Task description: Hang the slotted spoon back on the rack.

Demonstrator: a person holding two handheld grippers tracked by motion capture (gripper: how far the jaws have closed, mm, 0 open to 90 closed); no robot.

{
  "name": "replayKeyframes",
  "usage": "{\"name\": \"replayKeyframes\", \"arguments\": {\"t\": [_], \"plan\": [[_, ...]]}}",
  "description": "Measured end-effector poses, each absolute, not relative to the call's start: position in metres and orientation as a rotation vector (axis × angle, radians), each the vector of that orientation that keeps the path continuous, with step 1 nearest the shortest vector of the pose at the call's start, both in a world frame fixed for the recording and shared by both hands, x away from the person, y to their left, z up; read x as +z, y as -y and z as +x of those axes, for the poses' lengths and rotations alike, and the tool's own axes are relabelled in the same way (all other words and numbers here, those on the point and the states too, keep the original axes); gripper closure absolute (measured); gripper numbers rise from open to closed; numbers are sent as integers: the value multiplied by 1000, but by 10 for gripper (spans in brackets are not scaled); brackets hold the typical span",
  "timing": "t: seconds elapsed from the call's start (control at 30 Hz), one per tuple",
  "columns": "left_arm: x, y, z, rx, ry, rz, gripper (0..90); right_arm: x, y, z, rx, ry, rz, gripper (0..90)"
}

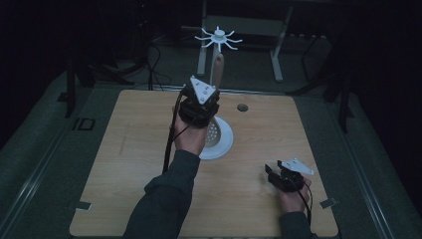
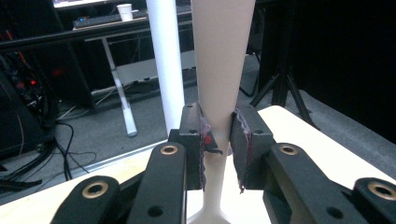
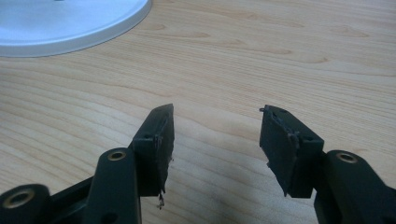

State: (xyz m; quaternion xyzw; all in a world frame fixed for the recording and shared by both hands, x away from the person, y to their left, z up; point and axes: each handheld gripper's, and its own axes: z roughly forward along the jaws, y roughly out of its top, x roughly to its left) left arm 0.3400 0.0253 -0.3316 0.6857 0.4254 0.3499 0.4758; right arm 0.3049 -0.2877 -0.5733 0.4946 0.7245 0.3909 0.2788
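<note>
A slotted spoon stands upright, its pale tapered handle [image 1: 218, 67] [image 2: 222, 56] pointing up and its perforated head [image 1: 214, 132] down over the round white base [image 1: 227, 142] of a rack. My left gripper [image 1: 209, 103] [image 2: 218, 135] is shut on the lower part of that handle, with both pads pressed against it. The rack's white pole [image 2: 164, 60] rises just behind the handle, and its ring of hooks [image 1: 218, 38] is at the top. My right gripper [image 1: 271, 174] [image 3: 215, 128] rests open over bare wood at the front right, nothing between its fingers.
The wooden table [image 1: 129, 149] has a small round hole [image 1: 242, 107] near its far edge. The rack's base edge [image 3: 70, 23] lies beyond the right gripper. Behind the table stand desk legs [image 1: 276, 55] and cables on a dark floor.
</note>
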Motion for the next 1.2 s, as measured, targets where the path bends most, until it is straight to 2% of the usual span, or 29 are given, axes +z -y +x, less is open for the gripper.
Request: {"name": "replayKeyframes", "arguments": {"t": [1.2], "plan": [[-326, -16, 362, 945, -1122, 1686, 755, -573, 288, 305, 1058, -1943, 1329, 442]]}}
